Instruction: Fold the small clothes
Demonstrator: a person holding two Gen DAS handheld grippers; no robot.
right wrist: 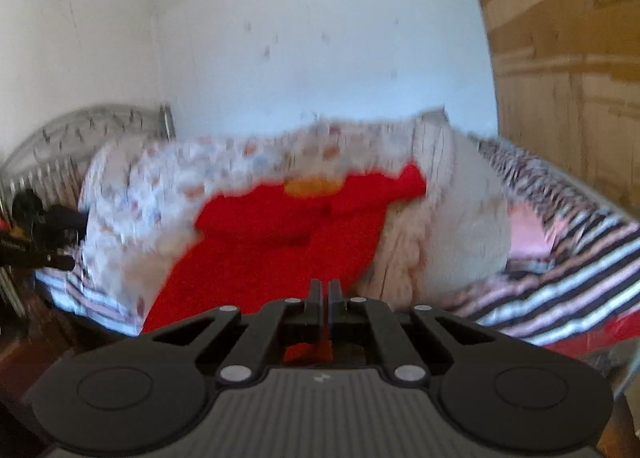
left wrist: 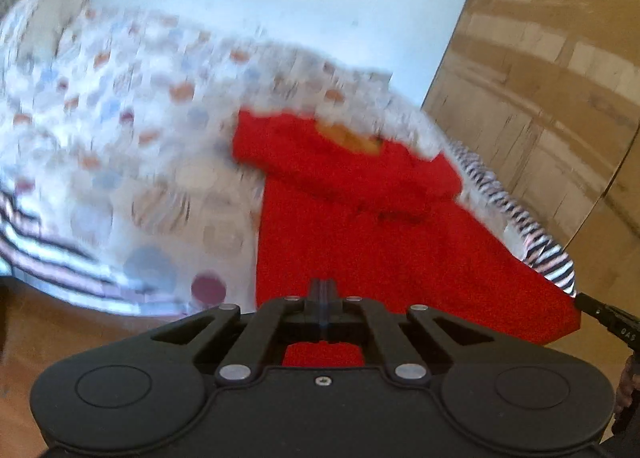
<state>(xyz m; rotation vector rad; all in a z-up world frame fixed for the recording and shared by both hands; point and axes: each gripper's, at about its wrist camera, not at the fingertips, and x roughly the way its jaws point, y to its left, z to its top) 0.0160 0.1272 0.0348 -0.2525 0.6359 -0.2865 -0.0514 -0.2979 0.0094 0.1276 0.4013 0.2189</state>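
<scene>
A red garment (left wrist: 360,238) with a yellow collar lining (left wrist: 348,138) lies spread on the bed, its sleeves folded across the chest. My left gripper (left wrist: 324,290) is shut at the garment's near hem, and red cloth shows under its linkage. The hem stretches right to the tip of my right gripper (left wrist: 582,300). In the right wrist view the red garment (right wrist: 272,258) runs up to my right gripper (right wrist: 324,290). That gripper is shut, with red cloth bunched between its fingers. The left gripper's black body (right wrist: 48,246) shows at the left edge.
A dotted quilt (left wrist: 120,118) covers the bed over a striped sheet (right wrist: 560,290). A cream blanket (right wrist: 452,226) is heaped right of the garment. A metal headboard (right wrist: 80,130) stands at the far left, a white wall behind, and wooden wardrobe doors (left wrist: 540,98) on the right.
</scene>
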